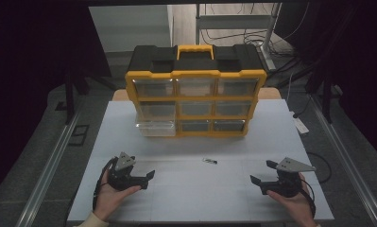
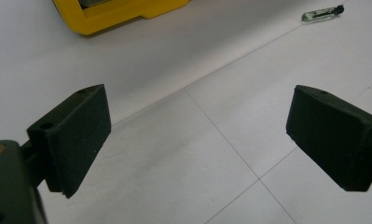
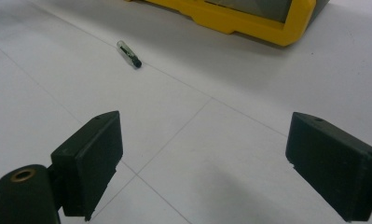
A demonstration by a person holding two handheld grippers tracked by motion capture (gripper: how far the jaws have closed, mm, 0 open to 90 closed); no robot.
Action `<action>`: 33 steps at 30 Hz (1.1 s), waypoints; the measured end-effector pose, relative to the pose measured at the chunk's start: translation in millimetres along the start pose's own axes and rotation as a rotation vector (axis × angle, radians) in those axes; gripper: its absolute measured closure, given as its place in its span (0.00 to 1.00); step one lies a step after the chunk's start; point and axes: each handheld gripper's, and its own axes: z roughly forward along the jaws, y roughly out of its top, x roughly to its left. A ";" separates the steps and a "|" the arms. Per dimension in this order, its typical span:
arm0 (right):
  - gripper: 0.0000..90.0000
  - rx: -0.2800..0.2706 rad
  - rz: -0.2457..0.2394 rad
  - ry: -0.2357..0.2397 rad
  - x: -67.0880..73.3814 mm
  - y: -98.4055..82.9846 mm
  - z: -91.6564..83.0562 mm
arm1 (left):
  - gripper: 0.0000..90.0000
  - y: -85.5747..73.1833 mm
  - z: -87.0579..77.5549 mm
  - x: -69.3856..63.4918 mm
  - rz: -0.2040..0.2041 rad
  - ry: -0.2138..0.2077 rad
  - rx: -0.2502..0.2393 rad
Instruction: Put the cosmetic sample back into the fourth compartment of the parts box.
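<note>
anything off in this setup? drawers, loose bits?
One drawer at the bottom left of the yellow organizer sticks out; the others sit flush. A small clear vial lies loose on the table, apart from both grippers.

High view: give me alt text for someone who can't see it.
A person's hands hold the left gripper and right gripper, both open, low on a white table, with a small clear vial lying between them. Behind stands a yellow-and-black drawer organizer, its lower-left drawer pulled out.
</note>
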 end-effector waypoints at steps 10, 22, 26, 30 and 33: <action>0.13 0.016 0.001 0.003 -2.0 -1.8 3.8 | 0.09 -2.8 2.1 1.6 -0.005 0.005 0.025; 0.14 0.018 -0.007 0.014 0.0 0.0 6.8 | 0.09 -6.3 -0.4 3.5 -0.017 -0.002 0.034; 0.14 0.015 -0.008 0.018 0.8 1.6 7.1 | 0.09 -7.3 -0.6 3.5 -0.014 0.002 0.040; 0.14 0.013 -0.009 0.016 0.9 3.2 7.1 | 0.09 -7.3 0.1 3.5 -0.011 0.002 0.045; 0.14 0.011 -0.010 0.023 1.5 4.4 7.8 | 0.09 -7.2 0.0 3.5 -0.010 0.000 0.044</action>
